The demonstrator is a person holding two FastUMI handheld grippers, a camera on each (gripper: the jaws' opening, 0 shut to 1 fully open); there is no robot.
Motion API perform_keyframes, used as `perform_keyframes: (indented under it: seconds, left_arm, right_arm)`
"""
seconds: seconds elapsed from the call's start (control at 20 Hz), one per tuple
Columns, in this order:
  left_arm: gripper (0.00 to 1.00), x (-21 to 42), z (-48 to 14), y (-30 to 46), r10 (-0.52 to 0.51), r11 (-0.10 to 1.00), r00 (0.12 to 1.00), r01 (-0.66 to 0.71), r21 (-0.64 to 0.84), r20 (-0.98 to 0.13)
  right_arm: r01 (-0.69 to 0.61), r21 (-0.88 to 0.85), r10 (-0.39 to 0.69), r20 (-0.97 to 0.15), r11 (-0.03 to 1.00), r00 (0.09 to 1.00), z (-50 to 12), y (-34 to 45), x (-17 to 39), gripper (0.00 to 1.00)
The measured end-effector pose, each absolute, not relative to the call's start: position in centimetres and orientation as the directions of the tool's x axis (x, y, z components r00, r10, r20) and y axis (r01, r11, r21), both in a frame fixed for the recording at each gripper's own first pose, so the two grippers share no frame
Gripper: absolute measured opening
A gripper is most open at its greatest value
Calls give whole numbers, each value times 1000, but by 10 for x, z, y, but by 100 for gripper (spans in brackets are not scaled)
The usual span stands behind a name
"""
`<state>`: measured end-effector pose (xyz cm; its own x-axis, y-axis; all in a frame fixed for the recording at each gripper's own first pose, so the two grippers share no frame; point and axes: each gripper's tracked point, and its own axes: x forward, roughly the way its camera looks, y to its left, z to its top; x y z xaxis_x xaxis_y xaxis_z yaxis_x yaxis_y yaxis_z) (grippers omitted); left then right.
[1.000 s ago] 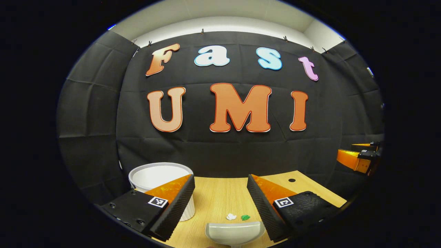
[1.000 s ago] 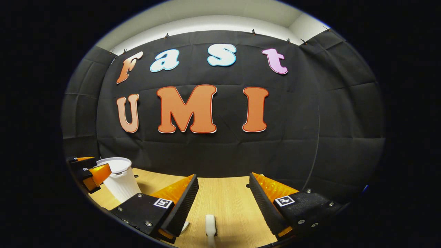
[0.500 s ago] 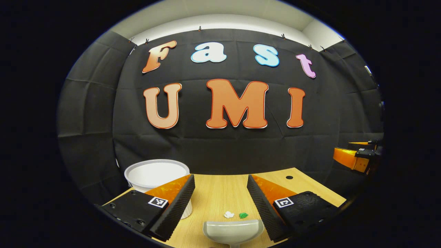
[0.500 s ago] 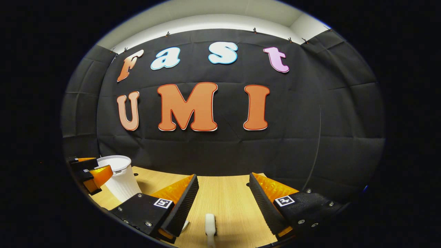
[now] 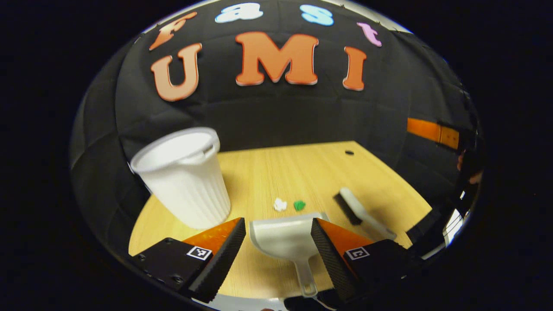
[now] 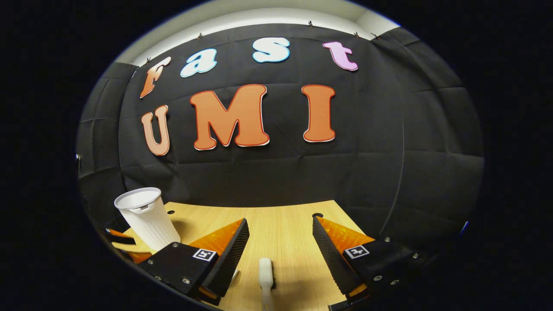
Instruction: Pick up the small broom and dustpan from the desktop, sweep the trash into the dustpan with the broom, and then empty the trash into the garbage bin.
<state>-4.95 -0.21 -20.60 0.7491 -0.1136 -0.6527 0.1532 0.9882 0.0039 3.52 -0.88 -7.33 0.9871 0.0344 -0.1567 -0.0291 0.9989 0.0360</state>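
Where the left gripper has tipped down since a second ago, its parted fingers flank the dustpan on the desktop. Trash lies at 12 o'clock, the garbage bin at 10, the broom at 2. Right gripper gapes above the broom.

The left hand-held gripper gapes above the dustpan, with 2 scraps just beyond.

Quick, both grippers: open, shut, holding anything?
Left gripper: open, over the dustpan, not gripping.
Right gripper: open, empty, broom lies between its fingers.
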Motion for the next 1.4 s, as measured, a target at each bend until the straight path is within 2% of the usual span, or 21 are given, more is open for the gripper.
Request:
perform_keyframes:
  seconds: [0.1, 0.2, 0.4, 0.65, 0.85, 1.1, 1.2, 1.25, 1.3, 1.4]
  left_arm:
    - [97, -75, -241, -8, -129, 986, 584, 164, -39, -801]
    - [99, -85, -255, -5, -157, 981, 465, 175, -83, -871]
    - [99, -90, -267, -7, -165, 977, 327, 182, -109, -931]
    - [99, -83, -295, 3, -94, 995, 156, 59, -85, -983]
    - [99, -80, -298, -2, -110, 994, 80, 28, -108, -991]
    - [99, -67, -302, -13, -118, 991, 64, 65, -114, -991]
    - [85, -69, -305, -17, -126, 991, 57, 61, -122, -990]
    - [72, -70, -306, -17, -131, 990, 51, 60, -128, -990]
    - [66, -71, -308, -15, -137, 990, 50, 51, -134, -989]
    - [45, -73, -304, -15, -169, 986, 56, 20, -168, -984]
  right_arm:
    - [-19, 35, 26, -184, 999, 983, -84, -18, 38, 92]
    - [-15, 49, 25, -204, 999, 979, -92, -25, 40, 92]
    - [-4, 78, 23, -244, 997, 969, -108, -38, 44, 92]
    - [-8, 85, 32, -285, 996, 958, -127, -41, 48, 93]
    - [-18, 89, 45, -314, 996, 948, -137, -40, 55, 92]
    - [-30, 91, 60, -348, 995, 936, -148, -36, 61, 93]
    - [-50, 104, 85, -372, 993, 924, -155, -32, 64, 92]
    - [-65, 111, 103, -388, 992, 916, -161, -27, 65, 92]
    - [-78, 112, 117, -413, 991, 903, -168, -23, 66, 92]
    - [-98, 106, 137, -479, 990, 867, -187, -13, 69, 93]
